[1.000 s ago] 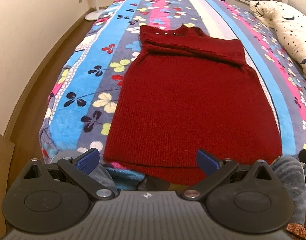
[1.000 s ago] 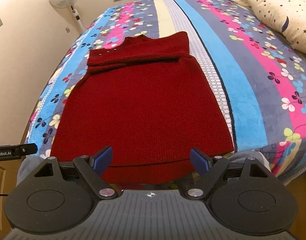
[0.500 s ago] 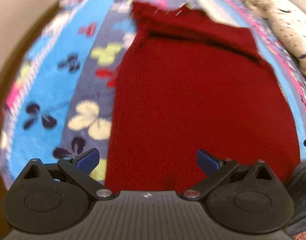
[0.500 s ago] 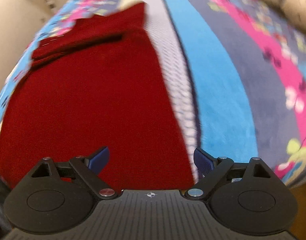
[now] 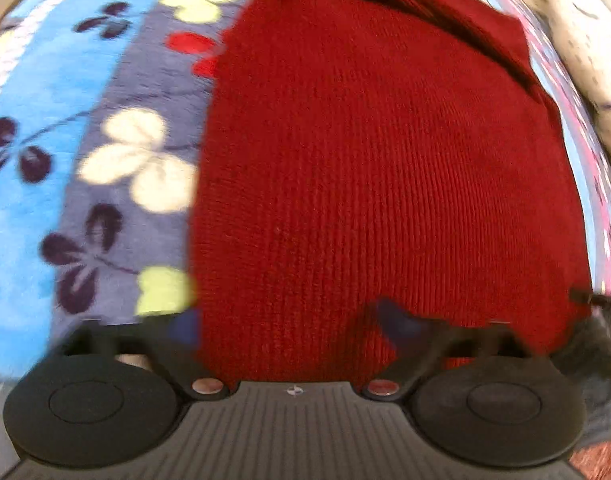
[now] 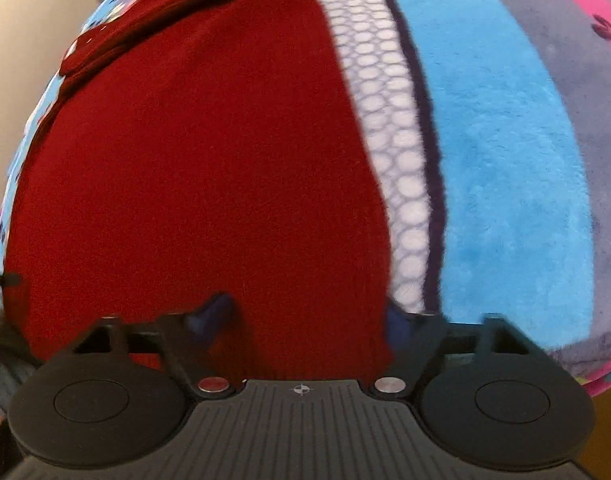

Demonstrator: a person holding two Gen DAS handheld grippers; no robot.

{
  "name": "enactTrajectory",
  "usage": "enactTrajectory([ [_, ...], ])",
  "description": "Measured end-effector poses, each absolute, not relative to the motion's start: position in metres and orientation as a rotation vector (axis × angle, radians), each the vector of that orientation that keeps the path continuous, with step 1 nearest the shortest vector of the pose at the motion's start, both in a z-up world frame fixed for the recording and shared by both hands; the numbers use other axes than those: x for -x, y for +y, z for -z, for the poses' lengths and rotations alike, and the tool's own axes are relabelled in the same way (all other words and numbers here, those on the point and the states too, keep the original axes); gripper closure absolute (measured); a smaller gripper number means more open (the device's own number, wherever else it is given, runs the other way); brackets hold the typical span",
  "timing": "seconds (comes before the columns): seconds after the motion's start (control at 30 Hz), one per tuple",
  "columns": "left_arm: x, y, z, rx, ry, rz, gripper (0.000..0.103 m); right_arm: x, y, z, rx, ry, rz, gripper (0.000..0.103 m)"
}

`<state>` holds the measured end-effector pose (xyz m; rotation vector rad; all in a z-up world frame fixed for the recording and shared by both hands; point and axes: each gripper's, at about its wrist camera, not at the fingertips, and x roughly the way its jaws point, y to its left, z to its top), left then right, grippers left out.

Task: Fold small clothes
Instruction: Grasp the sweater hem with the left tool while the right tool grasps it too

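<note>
Both grippers dropped closer, jaws closing around red sweater (image 5: 377, 168) hem, grip unclear, floral striped blanket (image 6: 501, 152).

Left gripper (image 5: 289, 322): black ribbed housing, two round discs, silver screws, blue pads (image 5: 393, 318). Right gripper (image 6: 305, 316): identical build, crosshair mark centred on housing.

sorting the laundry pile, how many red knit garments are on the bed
1: the red knit garment lies flat on the striped blanket, between both grippers' views. Anything beyond the frames is unseen.
</note>
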<state>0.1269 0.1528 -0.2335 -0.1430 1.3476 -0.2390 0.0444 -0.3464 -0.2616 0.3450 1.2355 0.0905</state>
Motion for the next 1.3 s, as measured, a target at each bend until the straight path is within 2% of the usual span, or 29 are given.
enactTrajectory([
  [0.03,-0.128,0.156,0.229,0.162,1.351,0.228,0.083,-0.043,-0.347,0.260,-0.404,1.232,-0.107,0.084],
  [0.07,-0.128,0.160,0.224,0.208,1.359,0.228,0.084,-0.041,-0.350,0.257,-0.457,1.224,-0.106,0.084],
  [0.3,-0.095,0.140,0.139,0.154,1.116,0.272,0.085,-0.016,-0.337,0.178,-0.439,1.040,-0.100,0.085],
  [0.43,-0.067,0.144,0.102,0.230,0.998,0.279,0.085,0.012,-0.341,0.133,-0.458,0.932,-0.104,0.086],
  [0.57,-0.029,0.139,0.095,0.221,0.995,0.302,0.085,0.048,-0.344,0.119,-0.496,0.901,-0.082,0.086],
  [0.87,0.066,0.150,0.089,0.244,1.016,0.328,0.085,0.145,-0.347,0.115,-0.634,0.959,-0.049,0.086],
  [1.07,0.030,0.149,0.079,0.266,1.006,0.312,0.085,0.099,-0.363,0.112,-0.732,0.970,-0.008,0.086],
  [1.3,-0.116,0.138,0.062,0.283,0.964,0.275,0.085,-0.054,-0.393,0.104,-0.789,0.951,0.058,0.086],
])
